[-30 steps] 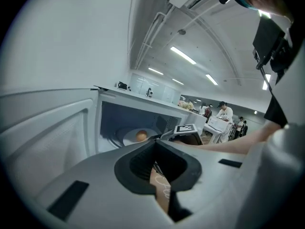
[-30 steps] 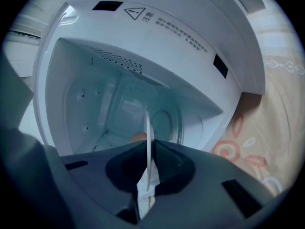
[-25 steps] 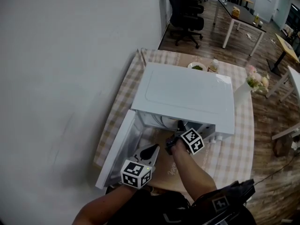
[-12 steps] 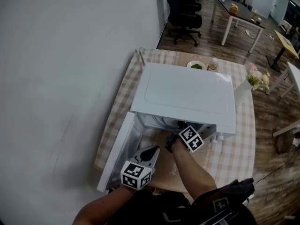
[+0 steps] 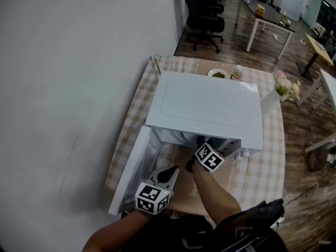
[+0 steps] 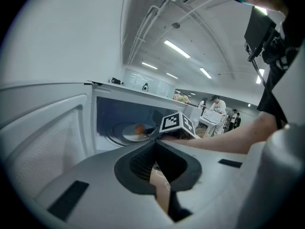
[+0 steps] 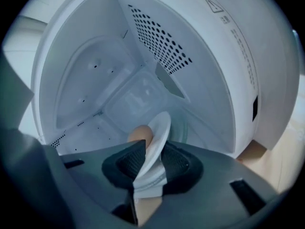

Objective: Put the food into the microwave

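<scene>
My right tool (image 7: 152,148) is inside the cavity of the microwave (image 5: 210,106). Its jaws are opening, with the rim of the white plate (image 7: 159,125) between them and the pads touching that rim on both sides. The food (image 7: 139,135), a small rounded brown item, sits on the plate at the lower centre of the right gripper view. At centre frame in the left gripper view, the plate lies on the turntable (image 6: 116,133). I judge the step in hand to be the release. Let the jaws clear the rim on both sides before any retreat. Then withdraw straight back, level with the plate, without lifting, so that a pad cannot drag the rim and roll the food off. Stay clear of the perforated cavity wall at upper right. My left tool (image 6: 155,142) is closed on nothing and sits low beside the open door (image 5: 131,164), well placed to swing it shut afterwards.
</scene>
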`<state>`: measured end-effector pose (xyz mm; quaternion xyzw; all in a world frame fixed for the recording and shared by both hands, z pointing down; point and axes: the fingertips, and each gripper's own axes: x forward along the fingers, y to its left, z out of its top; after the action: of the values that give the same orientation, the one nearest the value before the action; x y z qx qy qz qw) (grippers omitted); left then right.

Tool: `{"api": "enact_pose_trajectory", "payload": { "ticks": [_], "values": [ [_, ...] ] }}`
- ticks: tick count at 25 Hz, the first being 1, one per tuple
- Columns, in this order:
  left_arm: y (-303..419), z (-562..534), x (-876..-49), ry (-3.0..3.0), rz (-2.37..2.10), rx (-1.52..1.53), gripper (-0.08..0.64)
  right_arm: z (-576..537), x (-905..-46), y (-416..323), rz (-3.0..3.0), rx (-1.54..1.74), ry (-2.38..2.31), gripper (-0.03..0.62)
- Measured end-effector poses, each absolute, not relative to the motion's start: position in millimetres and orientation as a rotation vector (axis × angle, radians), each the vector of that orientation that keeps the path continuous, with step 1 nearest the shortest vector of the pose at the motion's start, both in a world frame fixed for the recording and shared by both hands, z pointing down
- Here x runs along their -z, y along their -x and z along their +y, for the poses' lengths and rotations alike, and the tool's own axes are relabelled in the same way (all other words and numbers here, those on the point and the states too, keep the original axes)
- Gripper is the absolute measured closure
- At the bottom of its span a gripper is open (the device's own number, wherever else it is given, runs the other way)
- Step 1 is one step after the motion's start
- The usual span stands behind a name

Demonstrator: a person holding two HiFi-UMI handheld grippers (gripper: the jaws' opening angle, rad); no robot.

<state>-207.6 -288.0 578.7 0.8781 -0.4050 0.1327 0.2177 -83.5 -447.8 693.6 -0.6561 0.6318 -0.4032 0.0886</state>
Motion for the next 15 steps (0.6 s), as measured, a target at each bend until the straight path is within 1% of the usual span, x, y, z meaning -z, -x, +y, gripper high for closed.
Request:
{"api": "enact_pose_trajectory", "payload": {
  "ticks": [6,8,15],
  "values": [
    [210,-287,-578,-2.427,-1.123,-0.360,0.552,-446,-690,85,1.970,1.139,1.994,0.448],
    [210,-286,-577,-2.428,-1.122,-0.357,0.552,-444,-689,86,1.983,1.134,2.003,0.445],
    [209,-283,-577,-2.432,-1.111,-0.349,0.552,-435,-692,86,2.147,1.048,2.108,0.404]
  ]
}}
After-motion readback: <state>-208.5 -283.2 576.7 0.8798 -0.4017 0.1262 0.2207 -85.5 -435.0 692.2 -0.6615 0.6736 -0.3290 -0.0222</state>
